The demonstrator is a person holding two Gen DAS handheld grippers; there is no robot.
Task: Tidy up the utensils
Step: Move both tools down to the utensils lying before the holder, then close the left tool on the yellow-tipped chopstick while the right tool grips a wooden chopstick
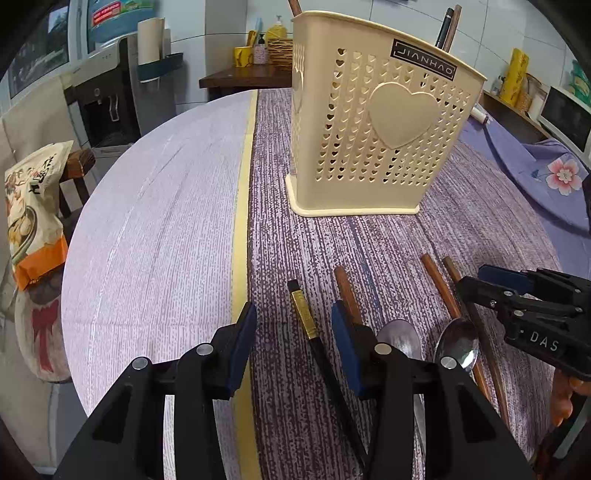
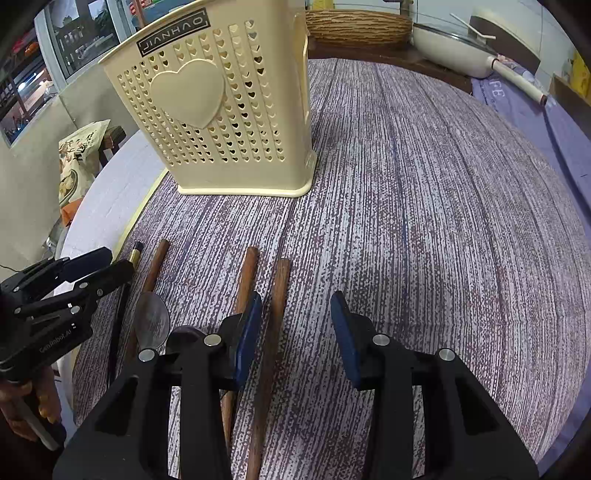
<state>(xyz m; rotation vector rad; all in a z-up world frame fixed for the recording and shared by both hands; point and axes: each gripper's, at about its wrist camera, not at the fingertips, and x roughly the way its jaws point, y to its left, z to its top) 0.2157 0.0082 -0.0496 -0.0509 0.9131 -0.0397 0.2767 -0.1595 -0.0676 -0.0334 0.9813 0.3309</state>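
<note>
A cream perforated utensil holder (image 1: 373,122) with a heart on its side stands upright on the purple tablecloth; it also shows in the right wrist view (image 2: 221,107). A few chopsticks stick out of its top (image 1: 448,27). On the cloth lie a black chopstick with a gold band (image 1: 306,321), several brown wooden chopsticks (image 1: 437,280) and two metal spoons (image 1: 456,343). My left gripper (image 1: 293,332) is open over the black chopstick. My right gripper (image 2: 295,325) is open, with a brown chopstick (image 2: 275,332) between its fingers.
A pale cloth (image 1: 159,229) covers the table's left part, with a yellow strip (image 1: 242,206) at the seam. A snack bag (image 1: 33,206) sits on a chair at left. A woven basket (image 2: 358,24) and a white pan (image 2: 454,48) stand at the back.
</note>
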